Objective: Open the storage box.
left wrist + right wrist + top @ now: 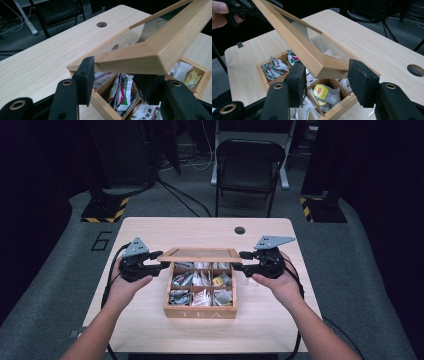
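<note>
The hinged lid [202,253] of the tea box [200,312], near the table's [150,227] front edge, looks roughly half raised, with left gripper [157,261] and right gripper [241,261] clamped on its front corners from either side, forearms reaching in level, the swing unfinished.

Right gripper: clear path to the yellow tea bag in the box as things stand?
Probably not yet. The right gripper has its jaws around the raised lid's corner, and that corner hangs right above the yellow tea bag. With the lid held up elsewhere, the compartment lies open from above.
</note>
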Motion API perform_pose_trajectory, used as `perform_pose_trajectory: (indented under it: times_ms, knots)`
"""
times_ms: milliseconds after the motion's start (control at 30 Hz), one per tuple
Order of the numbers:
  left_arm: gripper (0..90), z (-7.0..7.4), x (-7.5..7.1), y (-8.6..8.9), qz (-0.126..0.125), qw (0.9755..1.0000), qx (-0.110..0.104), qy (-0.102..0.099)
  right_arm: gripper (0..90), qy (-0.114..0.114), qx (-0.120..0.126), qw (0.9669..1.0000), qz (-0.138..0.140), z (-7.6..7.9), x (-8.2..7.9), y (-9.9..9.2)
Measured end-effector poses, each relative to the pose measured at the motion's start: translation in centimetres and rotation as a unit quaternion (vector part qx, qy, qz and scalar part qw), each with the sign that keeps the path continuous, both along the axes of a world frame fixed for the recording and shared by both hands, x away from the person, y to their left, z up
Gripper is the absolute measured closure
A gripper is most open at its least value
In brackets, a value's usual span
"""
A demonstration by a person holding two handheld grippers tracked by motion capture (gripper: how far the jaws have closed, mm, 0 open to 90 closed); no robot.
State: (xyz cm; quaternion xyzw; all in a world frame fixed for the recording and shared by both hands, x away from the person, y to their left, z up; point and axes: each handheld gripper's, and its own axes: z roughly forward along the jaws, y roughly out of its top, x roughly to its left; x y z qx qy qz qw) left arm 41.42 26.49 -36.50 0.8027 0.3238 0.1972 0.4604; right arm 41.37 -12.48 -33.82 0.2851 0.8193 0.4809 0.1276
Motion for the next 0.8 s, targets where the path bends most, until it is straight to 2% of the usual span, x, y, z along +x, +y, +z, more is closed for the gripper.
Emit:
perform_pose_trajectory:
  times_ms: [100,233,367,433,567,800]
  knots:
    - [56.1,-0.1,0.3,0.0,0.005,1.0000,0.000,-0.004,48.6,0.000,-0.001,1.0000,-0.001,0.1,0.1,0.0]
    - [56.5,-0.1,0.4,0.0,0.008,0.9999,0.000,-0.008,48.6,0.004,0.001,1.0000,-0.001,0.1,0.2,0.0]
    - [56.6,-0.1,0.5,-0.1,0.004,1.0000,0.006,-0.004,45.9,-0.008,-0.005,0.9999,0.004,-0.3,0.3,0.1]
    - [56.6,0.0,0.6,-0.1,0.004,1.0000,0.007,-0.004,45.1,-0.006,-0.008,0.9999,0.001,-0.5,0.3,0.1]
    - [56.6,0.1,1.0,-0.1,0.006,1.0000,0.003,0.001,44.8,-0.007,-0.021,0.9997,-0.012,-1.7,1.2,0.2]
    - [56.6,0.4,1.7,-0.2,0.010,0.9999,0.003,0.001,48.6,-0.015,-0.032,0.9990,-0.026,-2.3,2.8,0.7]
